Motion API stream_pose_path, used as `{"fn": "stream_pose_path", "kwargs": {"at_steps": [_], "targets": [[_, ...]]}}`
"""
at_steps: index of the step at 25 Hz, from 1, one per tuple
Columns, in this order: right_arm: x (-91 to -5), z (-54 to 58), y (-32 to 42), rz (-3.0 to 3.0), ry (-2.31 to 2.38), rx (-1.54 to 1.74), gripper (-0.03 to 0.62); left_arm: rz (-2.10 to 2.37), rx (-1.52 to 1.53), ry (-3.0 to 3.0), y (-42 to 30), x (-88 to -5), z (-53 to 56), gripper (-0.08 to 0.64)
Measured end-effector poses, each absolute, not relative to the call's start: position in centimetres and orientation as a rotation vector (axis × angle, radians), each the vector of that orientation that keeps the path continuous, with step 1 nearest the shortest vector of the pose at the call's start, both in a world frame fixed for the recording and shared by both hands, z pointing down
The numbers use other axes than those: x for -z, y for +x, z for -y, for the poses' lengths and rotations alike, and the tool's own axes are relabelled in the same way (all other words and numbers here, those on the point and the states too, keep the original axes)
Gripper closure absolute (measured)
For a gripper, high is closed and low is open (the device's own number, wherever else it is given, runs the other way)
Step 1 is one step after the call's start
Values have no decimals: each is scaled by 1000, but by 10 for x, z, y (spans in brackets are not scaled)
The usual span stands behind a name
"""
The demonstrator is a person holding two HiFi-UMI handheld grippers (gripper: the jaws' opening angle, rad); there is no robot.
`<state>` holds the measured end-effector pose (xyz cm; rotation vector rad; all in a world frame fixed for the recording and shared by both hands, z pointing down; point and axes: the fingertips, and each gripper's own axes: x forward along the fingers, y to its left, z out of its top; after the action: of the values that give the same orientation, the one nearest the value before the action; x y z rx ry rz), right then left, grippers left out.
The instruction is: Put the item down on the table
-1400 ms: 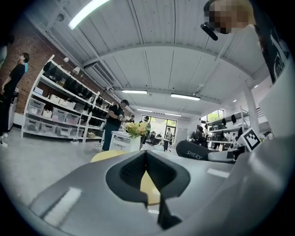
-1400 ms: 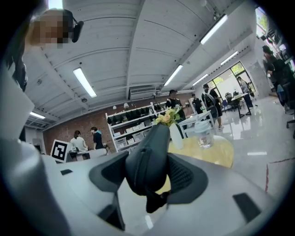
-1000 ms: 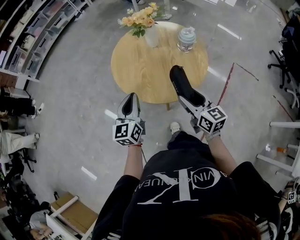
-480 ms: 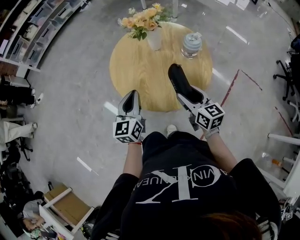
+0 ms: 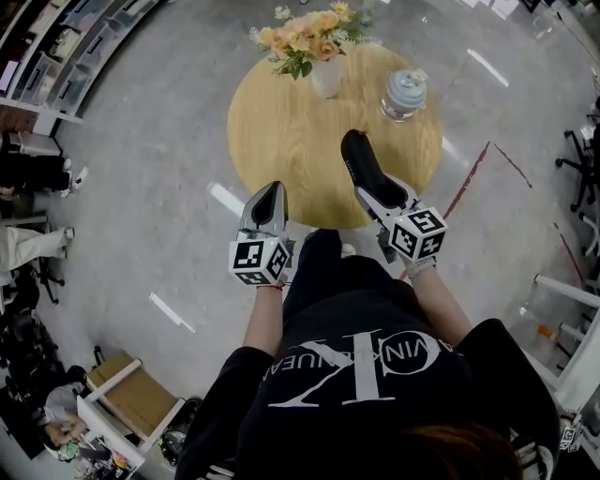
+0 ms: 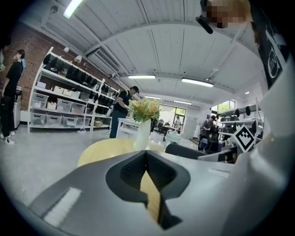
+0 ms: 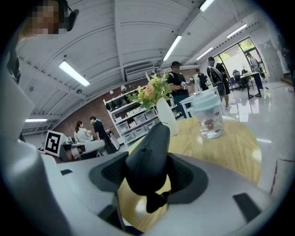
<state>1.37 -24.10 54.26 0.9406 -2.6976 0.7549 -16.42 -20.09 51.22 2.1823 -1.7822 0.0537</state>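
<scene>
Right gripper (image 5: 382, 197): lower right of centre in the head view, closed on a black item (image 5: 361, 159); marker cube (image 5: 417, 232) nearest the person
Right claw: pinching the black item (image 7: 150, 154) between both pads in the right gripper view (image 7: 152, 184), the item sticking up and forward out of the grip
Black item: dark, long and rounded at its far end; over the lower right part of the table (image 5: 281, 131) in the head view, inside the rim; probably clear of the wood, though contact is hard to judge from above
Left gripper (image 5: 270, 192): lower left of centre in the head view, tip at the near edge of the table, marker cube (image 5: 258, 261) behind it
Left claw: pressed together in the left gripper view (image 6: 147, 159), nothing held, only a thin slit with wood colour showing through
Table: round, light wood, upper middle of the head view; seen low and yellow past both sets of jaws (image 6: 103, 150) (image 7: 230, 147)
Vase (image 5: 325, 75): white, at the table's far edge, with orange and yellow flowers (image 5: 314, 28)
Jar (image 5: 403, 94): clear, pale lid, at the upper right of the tabletop, well apart from the black item; right of the vase in the right gripper view (image 7: 207, 115)
Floor: grey and glossy, a red line (image 5: 469, 173) right of the table
Shelves (image 5: 47, 56): upper left corner of the head view, holding bins
</scene>
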Motion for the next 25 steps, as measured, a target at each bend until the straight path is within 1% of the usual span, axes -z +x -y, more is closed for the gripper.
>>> {"fn": "stream_pose_path", "kwargs": {"at_steps": [11, 25], "targets": [[-565, 275, -16, 2601, 974, -831, 327, 1669, -104, 2229, -178, -521, 256, 548], [-595, 291, -33, 2497, 986, -850, 327, 1579, -126, 2237, -176, -538, 276, 548]]}}
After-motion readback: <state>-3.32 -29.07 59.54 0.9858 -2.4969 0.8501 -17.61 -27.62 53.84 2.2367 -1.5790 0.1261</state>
